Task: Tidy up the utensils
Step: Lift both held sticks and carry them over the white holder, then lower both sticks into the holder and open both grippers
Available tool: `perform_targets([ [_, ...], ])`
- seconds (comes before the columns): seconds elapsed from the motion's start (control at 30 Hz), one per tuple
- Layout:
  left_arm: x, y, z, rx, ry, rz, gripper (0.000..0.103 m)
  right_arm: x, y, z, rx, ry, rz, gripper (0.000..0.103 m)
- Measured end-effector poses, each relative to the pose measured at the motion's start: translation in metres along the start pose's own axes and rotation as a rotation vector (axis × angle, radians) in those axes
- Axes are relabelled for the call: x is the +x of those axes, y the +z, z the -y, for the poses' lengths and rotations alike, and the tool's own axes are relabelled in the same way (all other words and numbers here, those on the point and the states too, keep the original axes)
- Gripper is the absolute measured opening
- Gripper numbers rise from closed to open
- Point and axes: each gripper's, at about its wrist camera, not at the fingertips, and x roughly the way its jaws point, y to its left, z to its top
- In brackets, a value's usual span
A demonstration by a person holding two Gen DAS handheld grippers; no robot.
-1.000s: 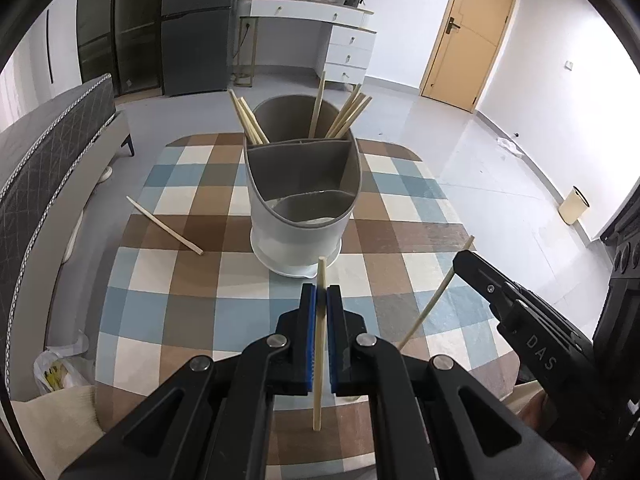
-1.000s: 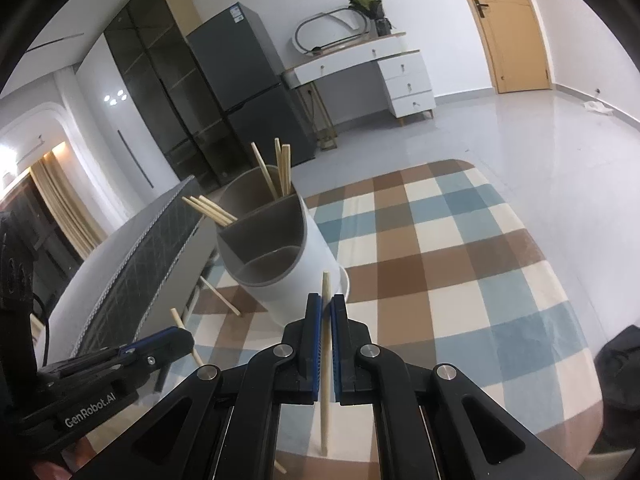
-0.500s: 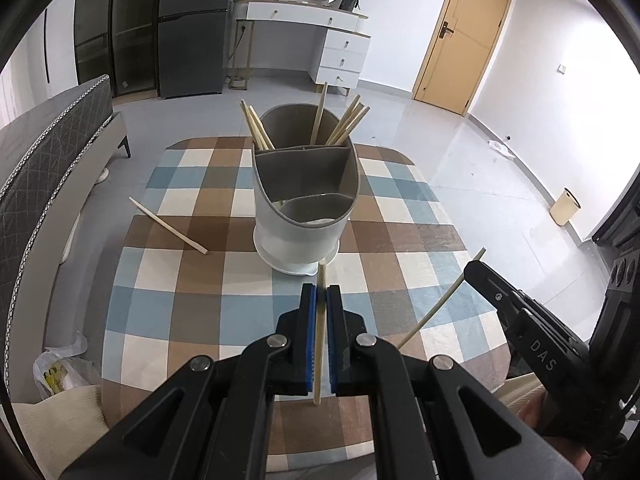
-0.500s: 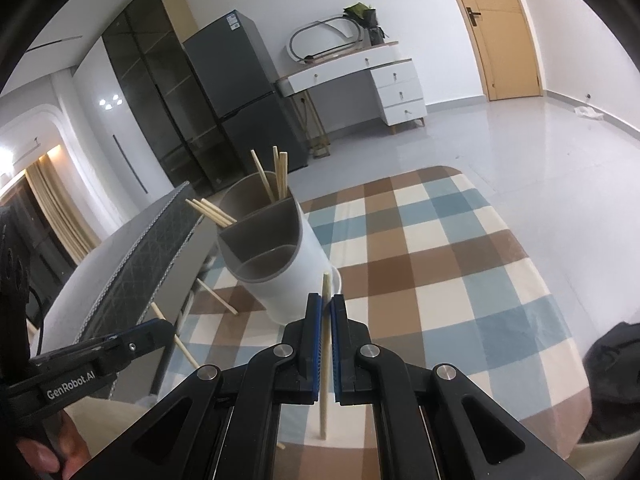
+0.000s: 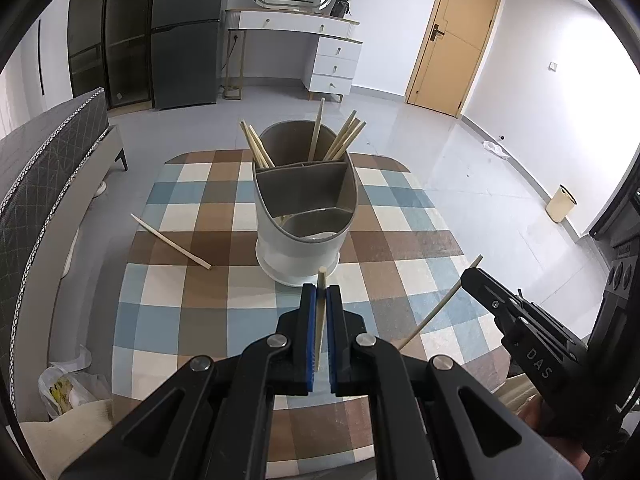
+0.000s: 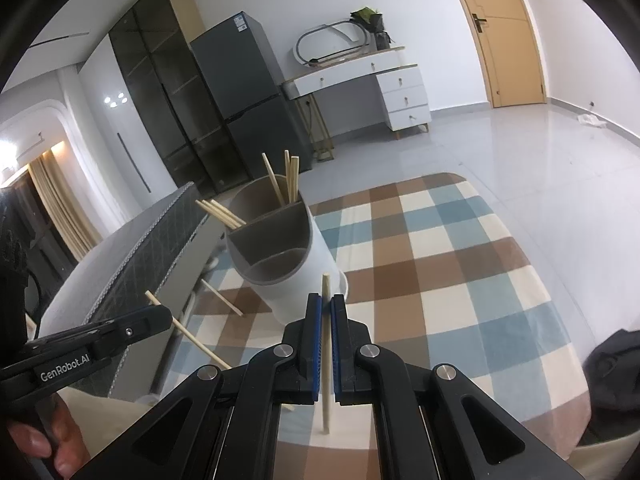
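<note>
Left tool (image 5: 319, 292) w/ blue pads is clamped tight on a thin pale wooden chopstick (image 5: 320, 316), which runs lengthwise between the jaws, tip poking out past the front. Just ahead of that tool, close beyond the stick's tip, stands the grey-and-white oval plastic utensil holder w/ three compartments (image 5: 305, 216) on the blue, brown and cream checked tabletop (image 5: 224, 292). Holder's far compartment has several more wooden chopsticks (image 5: 340, 140) leaning out both sides; the middle compartment looks bare, and the near one's contents can't be made out. Fwd and to the left of the left tool, a loose wooden chopstick (image 5: 170, 242) lies flat on the tabletop, well apart from the holder.

Right tool (image 6: 326, 306), also blue-padded, is closed on a second pale wooden chopstick (image 6: 326, 356), held lengthwise, upper end sticking out in front, lower end reaching back under the jaws. Holder sits just ahead and slightly left of it in the right wrist view (image 6: 280, 248). In the left wrist view the right tool (image 5: 474, 280) shows off to the right w/ its stick slanting down toward the tabletop; in the right wrist view the left tool (image 6: 160, 316) shows at lower left, stick crossing its tip, w/ a person's fingers (image 6: 48, 446) on the handle.

Beyond the tabletop: grey tiled floor (image 5: 420, 148), white dresser w/ drawers (image 5: 320, 56), wooden door (image 5: 456, 40)
</note>
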Motion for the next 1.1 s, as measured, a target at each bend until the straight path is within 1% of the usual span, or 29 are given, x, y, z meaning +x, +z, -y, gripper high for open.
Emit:
perform_targets([
  [0.17,-0.008,0.011,-0.005,-0.024,-0.03,0.015,0.0,-0.006,0.009,-0.005,-0.019,0.006,0.028,0.004],
  [0.37,-0.02,0.035,-0.006,-0.038,-0.067,0.046,0.0,-0.014,0.033,-0.018,-0.065,0.01,0.087,0.004],
  [0.5,-0.028,0.059,-0.01,-0.053,-0.093,0.074,0.0,-0.013,0.057,-0.026,-0.1,0.018,0.109,0.004],
  [0.7,-0.032,0.095,-0.019,-0.081,-0.124,0.094,0.0,-0.007,0.11,-0.039,-0.114,0.046,0.149,0.004],
  [0.83,-0.031,0.123,-0.028,-0.11,-0.139,0.118,0.0,0.001,0.146,-0.055,-0.146,0.07,0.172,0.004],
  [0.93,-0.031,0.138,-0.036,-0.137,-0.147,0.133,0.0,0.007,0.168,-0.069,-0.188,0.078,0.194,0.004],
  [1.1,-0.028,0.163,-0.048,-0.16,-0.148,0.169,0.0,0.024,0.194,-0.083,-0.214,0.099,0.203,0.004],
])
